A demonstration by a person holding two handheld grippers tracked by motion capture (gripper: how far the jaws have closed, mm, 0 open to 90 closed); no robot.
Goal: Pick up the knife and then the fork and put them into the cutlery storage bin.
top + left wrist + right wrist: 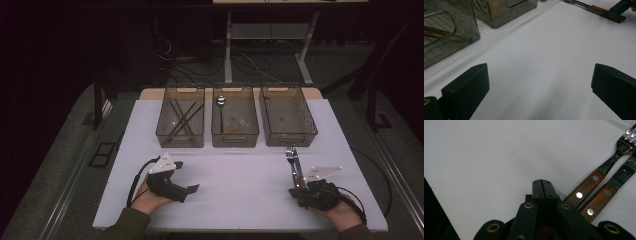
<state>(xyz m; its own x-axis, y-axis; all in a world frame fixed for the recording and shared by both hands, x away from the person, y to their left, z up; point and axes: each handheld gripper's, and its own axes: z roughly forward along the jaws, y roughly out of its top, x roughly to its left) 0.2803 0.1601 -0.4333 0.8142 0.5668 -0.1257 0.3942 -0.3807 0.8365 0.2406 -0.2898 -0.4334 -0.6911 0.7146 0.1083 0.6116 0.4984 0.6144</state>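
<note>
right gripper rests on the white table, jaws pressed together with nothing between them; two wood-handled forks lie side by side just beside it, handles touching the gripper body, tines toward the right-hand bin. left gripper sits wide open and empty, low over bare table near the bins. judgement: sorting step, fork pickup pending. to do it well: open the right jaws, shift over one handle alone, close across the wood near the rivets, lift level so the neighbour isn't dragged.
</note>
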